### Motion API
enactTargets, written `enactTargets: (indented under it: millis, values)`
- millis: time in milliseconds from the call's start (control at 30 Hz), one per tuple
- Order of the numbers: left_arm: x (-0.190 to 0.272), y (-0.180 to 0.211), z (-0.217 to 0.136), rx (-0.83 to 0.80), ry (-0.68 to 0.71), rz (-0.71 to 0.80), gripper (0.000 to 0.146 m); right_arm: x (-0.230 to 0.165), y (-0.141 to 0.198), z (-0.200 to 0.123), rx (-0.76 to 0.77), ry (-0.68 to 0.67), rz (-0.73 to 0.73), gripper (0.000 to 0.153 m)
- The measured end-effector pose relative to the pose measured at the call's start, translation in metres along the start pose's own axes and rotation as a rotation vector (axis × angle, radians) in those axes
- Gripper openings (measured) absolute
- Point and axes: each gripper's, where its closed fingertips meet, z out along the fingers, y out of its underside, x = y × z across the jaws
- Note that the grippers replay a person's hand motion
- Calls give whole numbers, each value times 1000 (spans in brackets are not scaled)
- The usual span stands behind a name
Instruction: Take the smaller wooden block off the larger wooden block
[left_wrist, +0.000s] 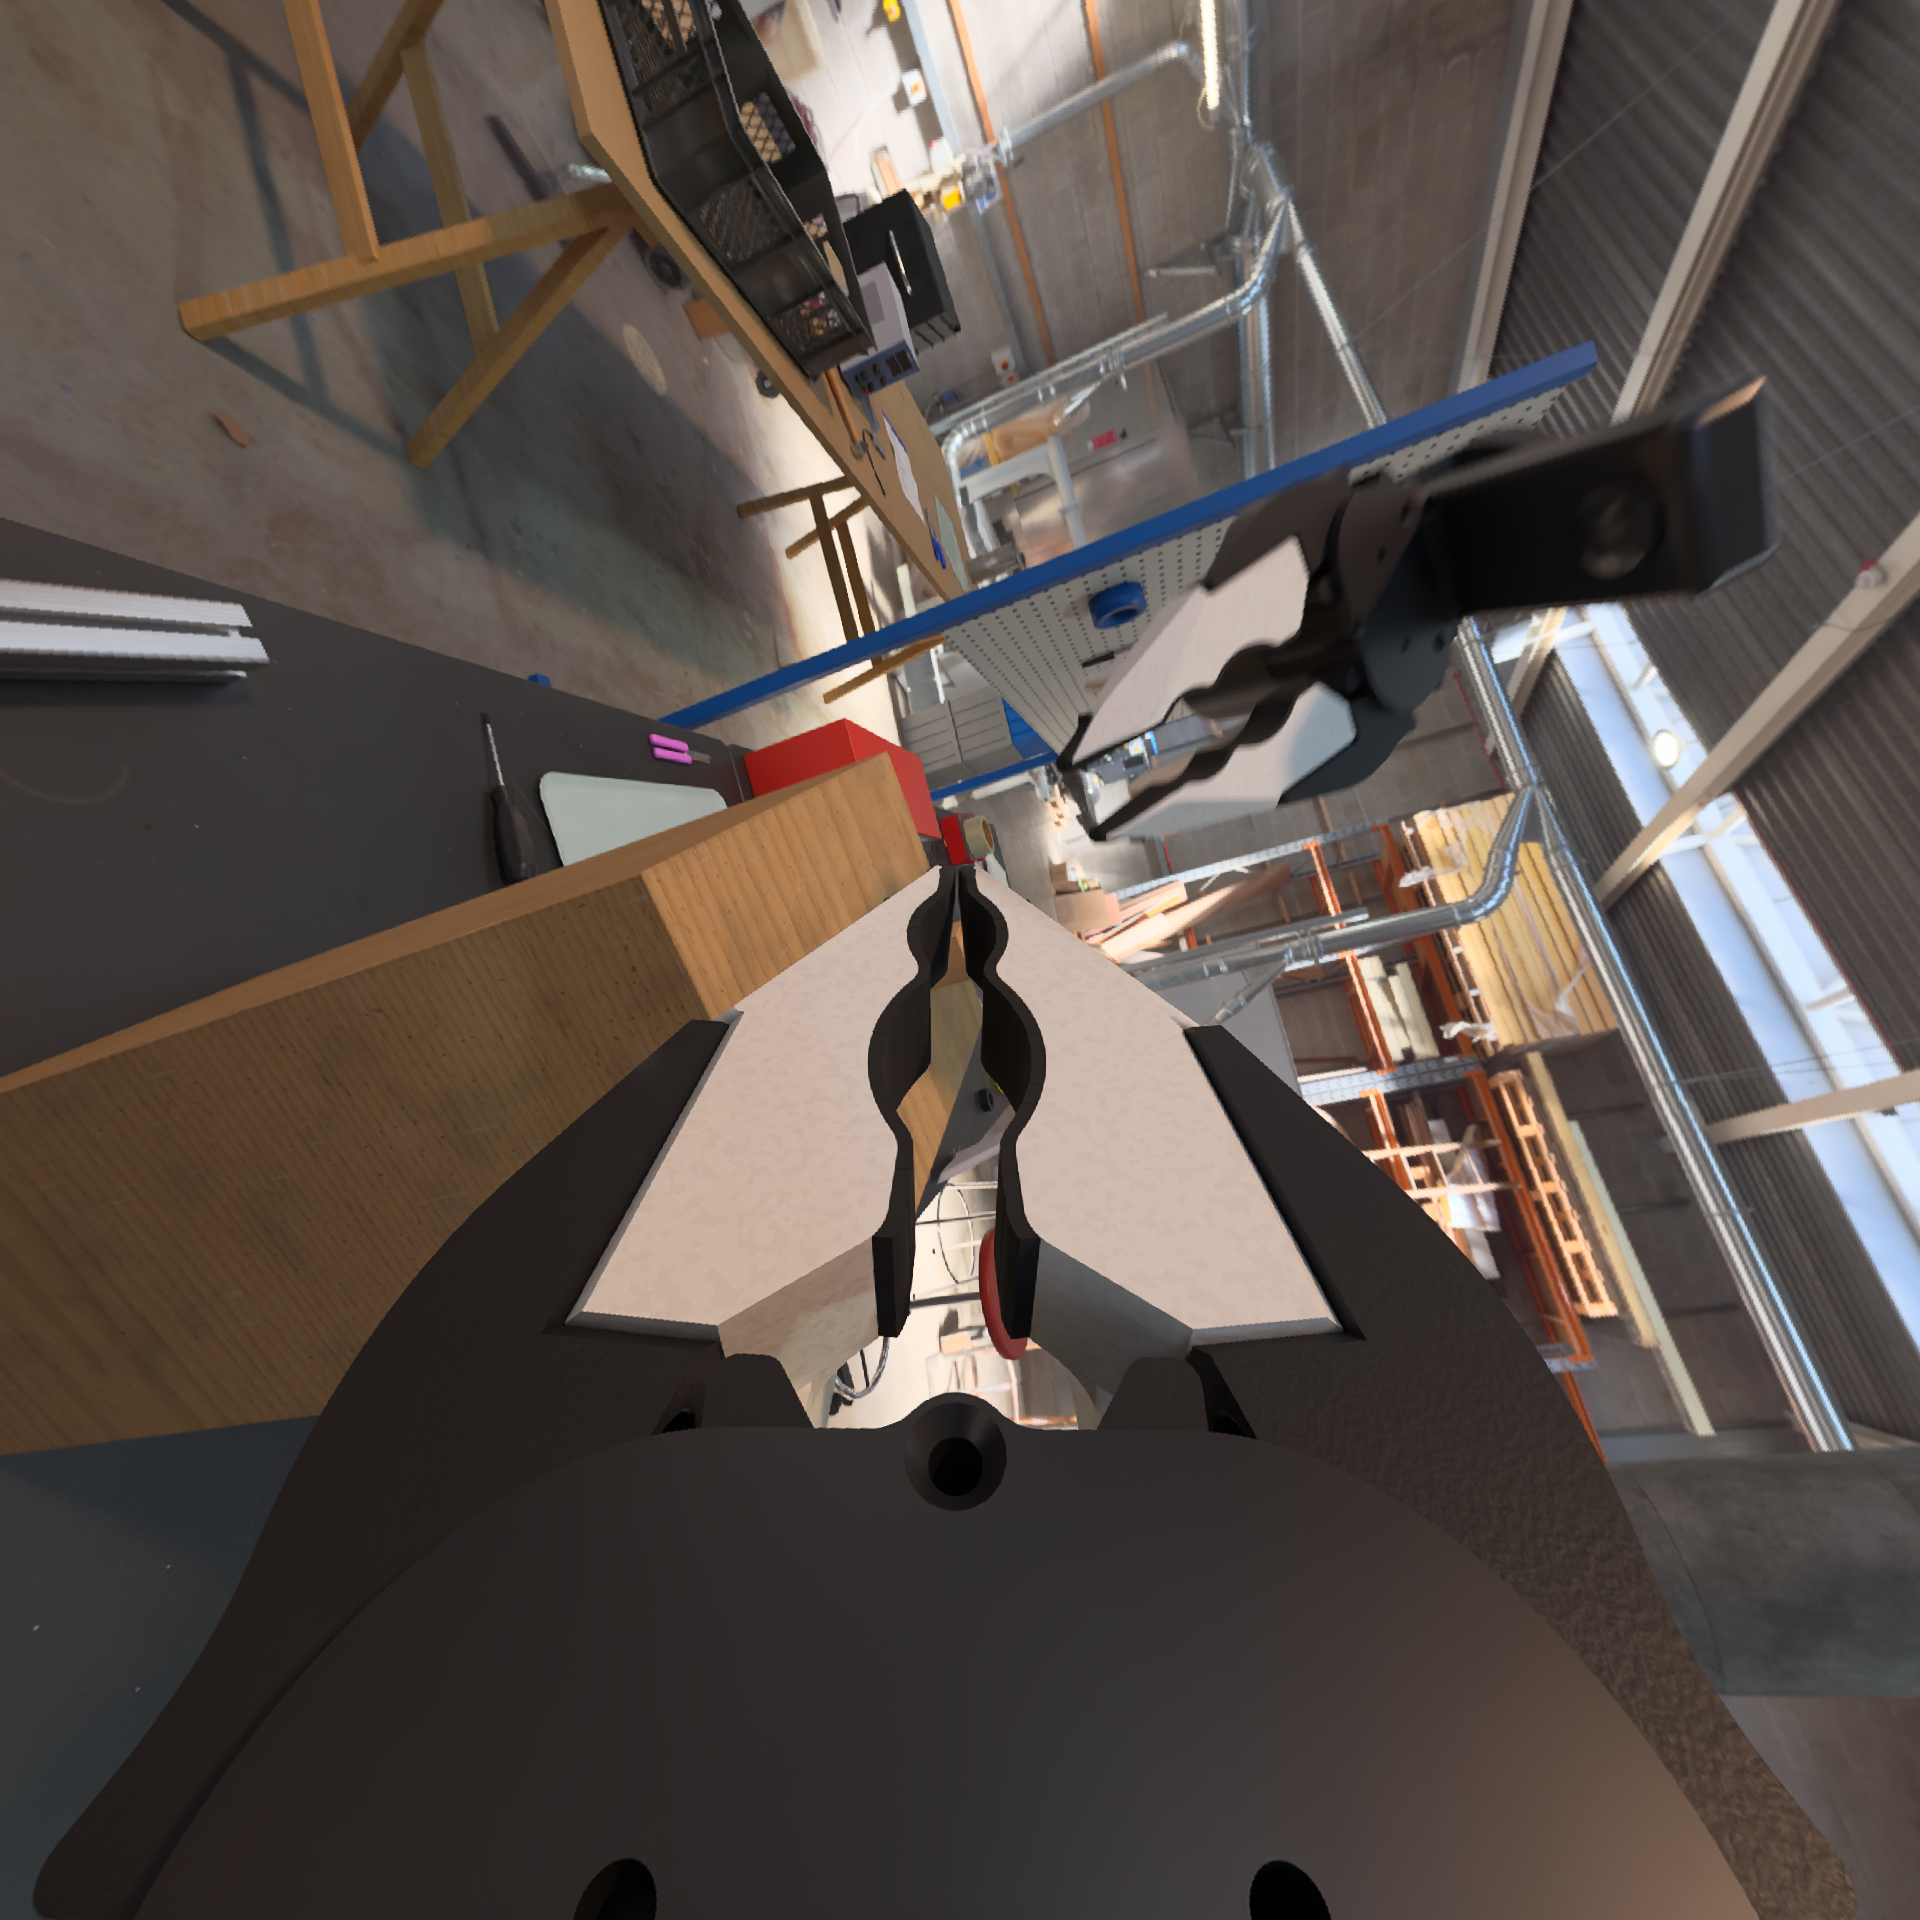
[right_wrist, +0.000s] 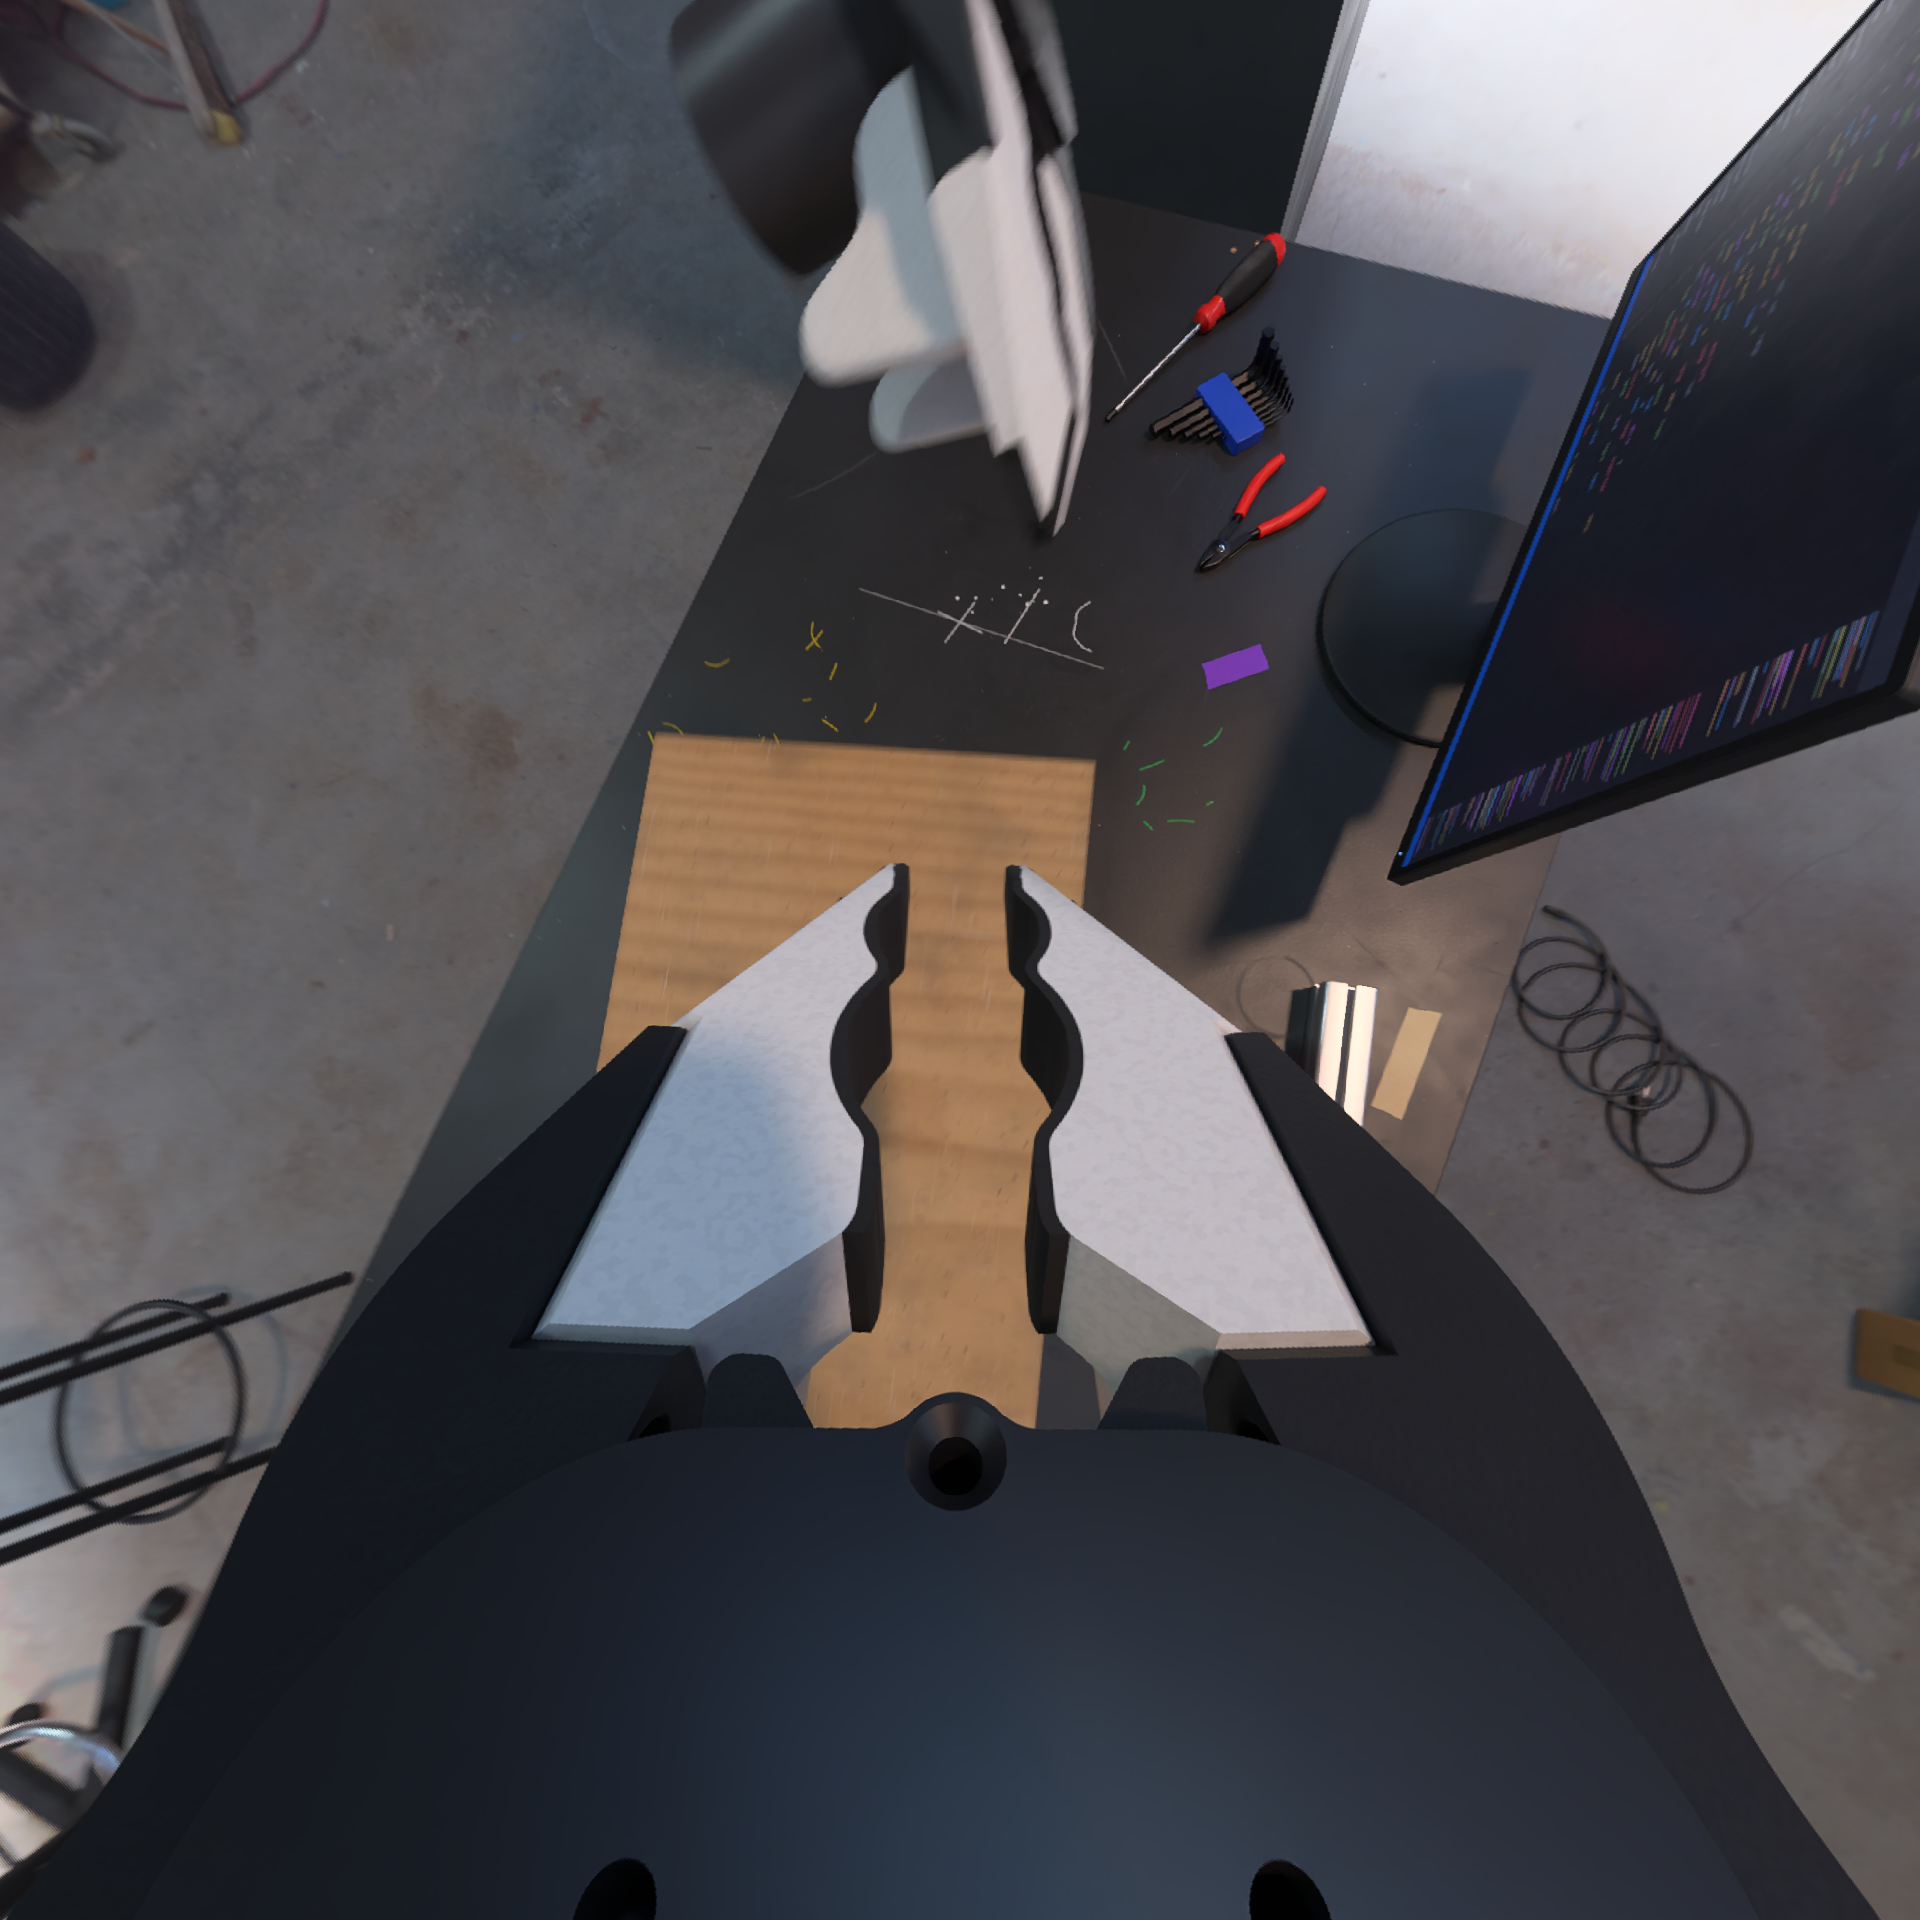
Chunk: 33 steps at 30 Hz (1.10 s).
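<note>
One wooden block (right_wrist: 831, 821) lies on the dark table (right_wrist: 966, 675); I cannot make out a separate smaller block on it. My right gripper (right_wrist: 956, 873) hangs above the block, pointing down, open and empty, with wood showing between its fingers. In the left wrist view the block (left_wrist: 364, 1143) fills the left side. My left gripper (left_wrist: 956, 883) is shut and empty, its tips level with the block's far end and beside it. The right gripper (left_wrist: 1086, 790) hovers farther off there. The left gripper (right_wrist: 1029, 343) shows blurred at the top of the right wrist view.
A monitor (right_wrist: 1714, 520) stands at the table's right. A screwdriver (right_wrist: 1205, 312), a hex key set (right_wrist: 1231, 410), red pliers (right_wrist: 1257, 514) and purple tape (right_wrist: 1234, 665) lie beyond the block. A metal piece (right_wrist: 1335, 1039) sits to its right. A red box (left_wrist: 831, 753) stands behind the block.
</note>
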Motion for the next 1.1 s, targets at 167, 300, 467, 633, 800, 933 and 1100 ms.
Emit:
enactTargets:
  millis: [167,300,467,633,800,933,1100]
  values:
    - [-3,-9,-7,38,-17,5,0,-34,45,-4,175,-2,-10,32]
    - [-6,-5,-5,18,-43,29,0,-34,51,-4,233,54,-8,32]
    - [-2,2,1,-11,-37,41,0,-14,32,-9,267,76,57,22]
    - [-5,6,3,-39,-73,73,0,-50,65,9,16,-47,3,33]
    - [-7,3,1,-25,-91,86,0,-47,70,18,149,90,2,40]
    - [-3,2,0,-20,-83,95,0,-46,80,32,90,94,33,41]
    - [-2,1,-1,-15,-86,101,0,-44,79,36,146,139,0,19]
